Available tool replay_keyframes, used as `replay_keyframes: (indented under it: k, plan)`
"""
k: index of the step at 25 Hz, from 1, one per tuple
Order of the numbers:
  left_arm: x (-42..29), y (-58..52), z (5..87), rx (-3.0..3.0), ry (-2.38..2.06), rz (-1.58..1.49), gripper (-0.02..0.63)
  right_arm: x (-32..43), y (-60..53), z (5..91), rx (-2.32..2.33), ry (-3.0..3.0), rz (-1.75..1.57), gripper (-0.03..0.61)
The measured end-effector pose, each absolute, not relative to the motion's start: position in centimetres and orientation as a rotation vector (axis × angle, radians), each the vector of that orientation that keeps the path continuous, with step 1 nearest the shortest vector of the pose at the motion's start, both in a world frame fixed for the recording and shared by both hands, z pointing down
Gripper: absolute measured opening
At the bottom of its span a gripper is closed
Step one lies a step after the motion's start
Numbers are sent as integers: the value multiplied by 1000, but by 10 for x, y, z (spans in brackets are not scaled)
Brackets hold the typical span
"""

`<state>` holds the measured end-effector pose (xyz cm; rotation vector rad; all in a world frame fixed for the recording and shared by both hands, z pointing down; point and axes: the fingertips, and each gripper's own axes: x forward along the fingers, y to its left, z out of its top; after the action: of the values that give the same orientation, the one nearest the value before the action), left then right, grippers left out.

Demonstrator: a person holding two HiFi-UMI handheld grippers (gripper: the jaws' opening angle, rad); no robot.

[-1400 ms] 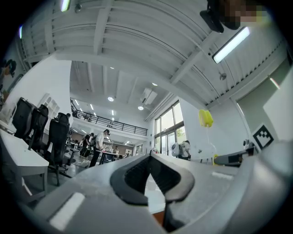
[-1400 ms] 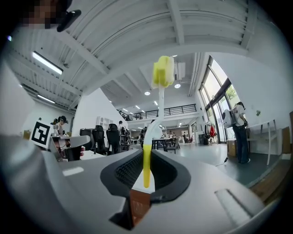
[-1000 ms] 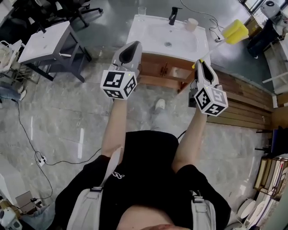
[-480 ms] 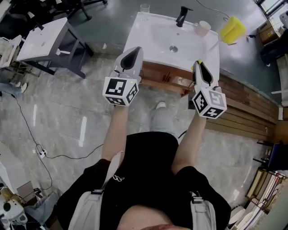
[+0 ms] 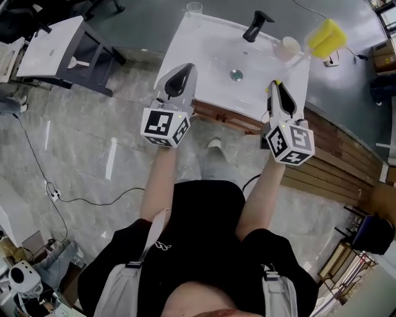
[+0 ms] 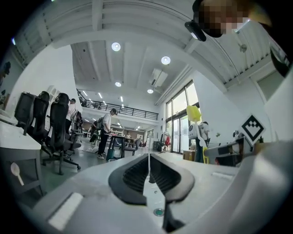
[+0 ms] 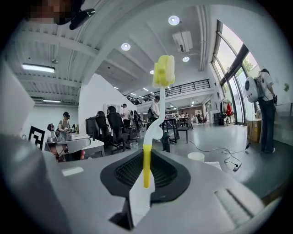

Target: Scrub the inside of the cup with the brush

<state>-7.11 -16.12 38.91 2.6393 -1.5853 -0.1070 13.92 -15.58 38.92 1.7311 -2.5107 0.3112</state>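
Washstand [image 5: 198,59]: white, carried a faucet [image 5: 255,26].
Cup [image 5: 289,46]: stood just right of the faucet.
Glass [image 5: 193,8]: stood well left of the faucet.

Cup [image 5: 289,46] at right rear of the sink [image 5: 201,46], faucet [image 5: 255,26] just left, glass [image 5: 193,8] at far left.

Cup [image 5: 289,44] interior too small, indistinct

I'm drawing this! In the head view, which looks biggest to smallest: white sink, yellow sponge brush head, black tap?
White ceramic sink
Yellow sponge brush head
Black tap
The last two look close; the brush may sit nearer the camera.
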Motion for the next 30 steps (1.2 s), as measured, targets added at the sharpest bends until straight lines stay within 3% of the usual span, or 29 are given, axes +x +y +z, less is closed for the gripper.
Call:
replay_keyframes:
  k: [19, 30]
  plan:
    - [-49, -234, 390, 2598, -1604, -6, 18, 169, -228, 363, 1667, -2499, 324, 51]
    - [-74, -282, 437, 2538, -1637, 37, 110, 164, -261, 370, 1636, -2461, 297, 51]
